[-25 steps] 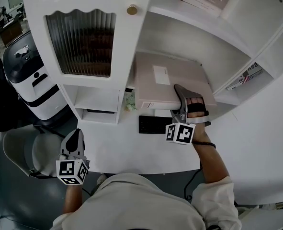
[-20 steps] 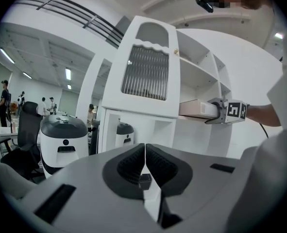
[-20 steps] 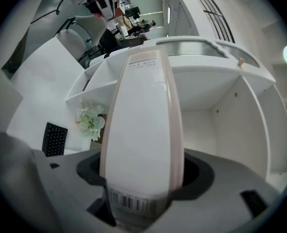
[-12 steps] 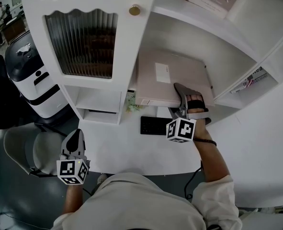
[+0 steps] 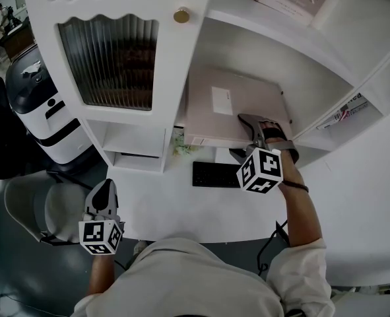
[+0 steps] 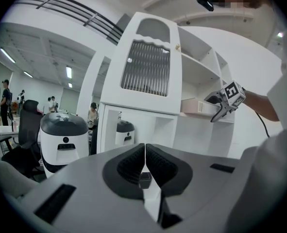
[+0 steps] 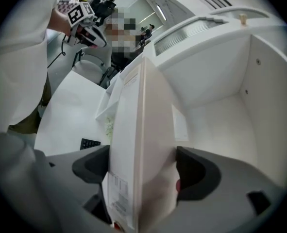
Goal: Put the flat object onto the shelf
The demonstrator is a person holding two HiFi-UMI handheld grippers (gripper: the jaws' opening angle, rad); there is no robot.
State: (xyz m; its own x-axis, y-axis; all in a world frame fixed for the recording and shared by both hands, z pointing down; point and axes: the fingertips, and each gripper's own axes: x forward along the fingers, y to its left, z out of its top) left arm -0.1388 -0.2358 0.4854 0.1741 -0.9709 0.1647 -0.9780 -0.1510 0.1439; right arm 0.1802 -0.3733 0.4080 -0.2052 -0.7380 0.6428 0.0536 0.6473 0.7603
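The left gripper [image 5: 104, 187] hangs low beside the white desk [image 5: 181, 203], with its jaws closed together and nothing between them. Above the desk, the jaws of the right gripper [image 5: 238, 136] have just been opening. They stand wide apart around the near edge of the flat pale pink cardboard box [image 5: 227, 104], which lies flat on the white shelf [image 5: 300, 101].

head view: on the person's head, looks steeply down on white shelf unit [image 5: 178, 65] and desk [image 5: 181, 207]; mid distance.
left gripper view: on left gripper [image 6: 144, 164], about level along its jaws, faces the shelf unit's front from well back.
right gripper view: on right gripper [image 7: 143, 174], tilted down into shelf bay [image 7: 221, 96]; flat box [image 7: 143, 144] right at the lens.
shared: shelf unit in all three; each gripper view sees the other gripper.
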